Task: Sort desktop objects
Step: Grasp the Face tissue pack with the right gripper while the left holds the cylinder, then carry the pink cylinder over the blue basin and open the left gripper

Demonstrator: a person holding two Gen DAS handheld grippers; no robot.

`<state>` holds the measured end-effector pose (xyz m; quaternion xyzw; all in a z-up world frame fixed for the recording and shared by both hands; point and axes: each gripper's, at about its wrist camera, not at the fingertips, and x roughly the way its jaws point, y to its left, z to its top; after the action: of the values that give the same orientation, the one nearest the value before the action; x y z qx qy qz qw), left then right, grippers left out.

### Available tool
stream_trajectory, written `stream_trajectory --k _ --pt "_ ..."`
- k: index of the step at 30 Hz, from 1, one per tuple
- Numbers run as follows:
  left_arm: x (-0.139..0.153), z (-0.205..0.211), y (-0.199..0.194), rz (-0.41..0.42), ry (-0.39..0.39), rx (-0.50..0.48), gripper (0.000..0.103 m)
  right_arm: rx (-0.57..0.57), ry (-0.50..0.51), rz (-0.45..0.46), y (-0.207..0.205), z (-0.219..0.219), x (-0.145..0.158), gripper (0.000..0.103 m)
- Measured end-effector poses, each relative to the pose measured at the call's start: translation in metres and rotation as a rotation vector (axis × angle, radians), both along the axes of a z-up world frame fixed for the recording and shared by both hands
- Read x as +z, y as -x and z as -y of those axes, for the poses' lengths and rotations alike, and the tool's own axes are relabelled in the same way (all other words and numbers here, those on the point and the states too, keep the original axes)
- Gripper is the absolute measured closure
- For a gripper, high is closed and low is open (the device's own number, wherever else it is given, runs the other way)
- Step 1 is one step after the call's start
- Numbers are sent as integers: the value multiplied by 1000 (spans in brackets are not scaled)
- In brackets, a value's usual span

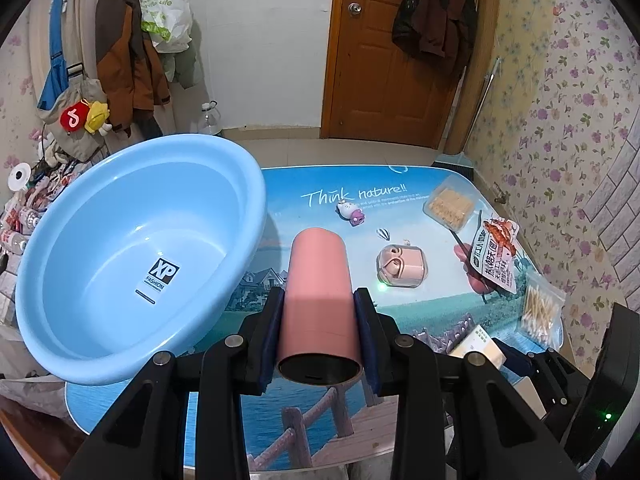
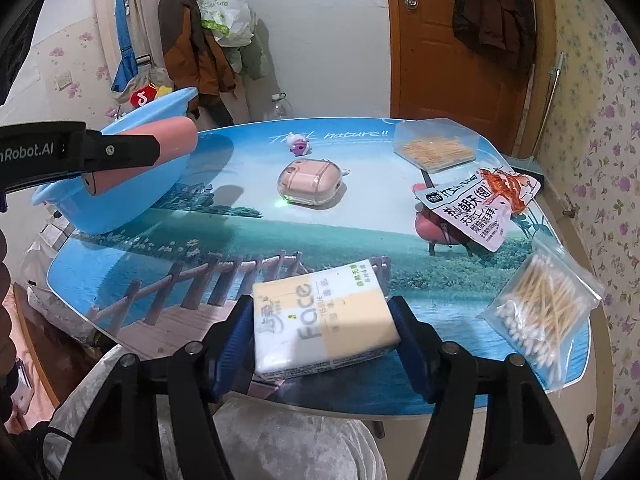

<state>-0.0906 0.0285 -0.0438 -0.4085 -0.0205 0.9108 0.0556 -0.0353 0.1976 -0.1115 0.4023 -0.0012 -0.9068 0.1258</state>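
Note:
My left gripper (image 1: 319, 293) is shut on a pink cylinder (image 1: 318, 280), which it holds above the table just right of the tilted light-blue basin (image 1: 100, 208). The right wrist view shows that cylinder (image 2: 176, 136) at the basin's rim (image 2: 120, 208). My right gripper (image 2: 320, 302) straddles a yellow-and-white tissue pack (image 2: 320, 320) lying at the table's near edge. Its blue pads touch both sides of the pack.
On the picture-printed table (image 2: 240, 240) lie a pink earbuds case (image 2: 310, 184), a small toy (image 2: 298, 145), a clear box of toothpicks (image 2: 436, 144), a snack packet (image 2: 480, 208) and a bag of cotton swabs (image 2: 540, 312). Coats hang behind, and a door stands at the back.

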Motion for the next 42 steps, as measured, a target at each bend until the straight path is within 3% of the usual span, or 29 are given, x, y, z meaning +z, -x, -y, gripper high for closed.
stream_trajectory --k 9,20,32,42 --pt "3 2 -3 -10 0 5 70 -17 -3 -47 -6 2 16 35" --pt "29 25 -26 -68 -14 28 70 -44 -30 -106 -21 11 44 35" --pt "60 77 -66 -140 -31 105 70 -34 -70 -221 -47 44 95 35" --pt "69 129 -96 -166 -14 184 70 -18 -79 -253 -57 81 112 36"
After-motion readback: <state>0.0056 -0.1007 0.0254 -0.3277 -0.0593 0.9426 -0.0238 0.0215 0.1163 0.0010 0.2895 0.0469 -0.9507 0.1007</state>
